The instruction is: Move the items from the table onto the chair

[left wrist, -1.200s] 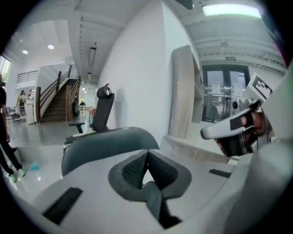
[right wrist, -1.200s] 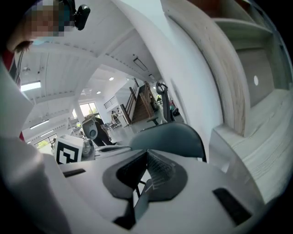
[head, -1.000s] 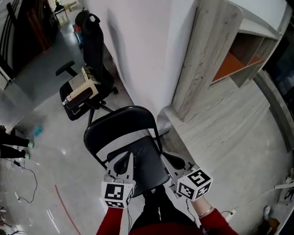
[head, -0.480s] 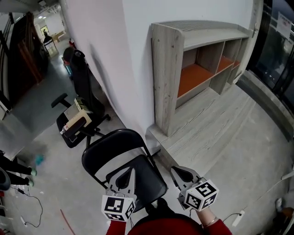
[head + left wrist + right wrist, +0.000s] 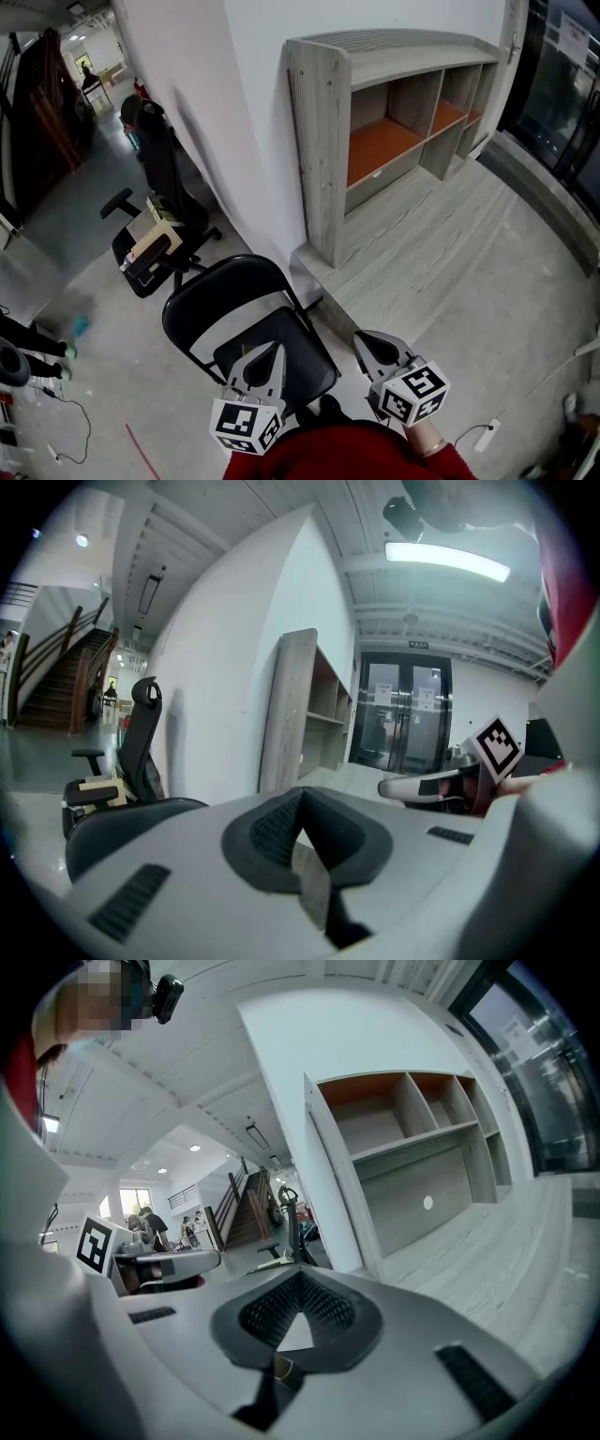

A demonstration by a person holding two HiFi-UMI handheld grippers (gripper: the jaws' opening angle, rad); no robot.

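A black folding chair [image 5: 220,292] stands just in front of me, its seat partly under my grippers. To its right lies the grey wooden table [image 5: 441,253], which carries a shelf unit [image 5: 375,131] with orange compartments. My left gripper [image 5: 275,349] hovers over the chair seat, jaws shut with nothing between them [image 5: 300,822]. My right gripper [image 5: 366,341] hangs beside the seat's right edge, near the table's corner, also shut and empty [image 5: 298,1283]. No loose item shows in any view.
A black office chair [image 5: 150,234] with a cardboard box on its seat stands at the left by the white wall [image 5: 216,112]. Cables lie on the floor at the lower left [image 5: 56,422]. A white power strip [image 5: 473,436] lies at the lower right.
The head view has tilted up, so the whole shelf unit now shows. The chair and both grippers sit lower in the picture. Both grippers stayed shut.
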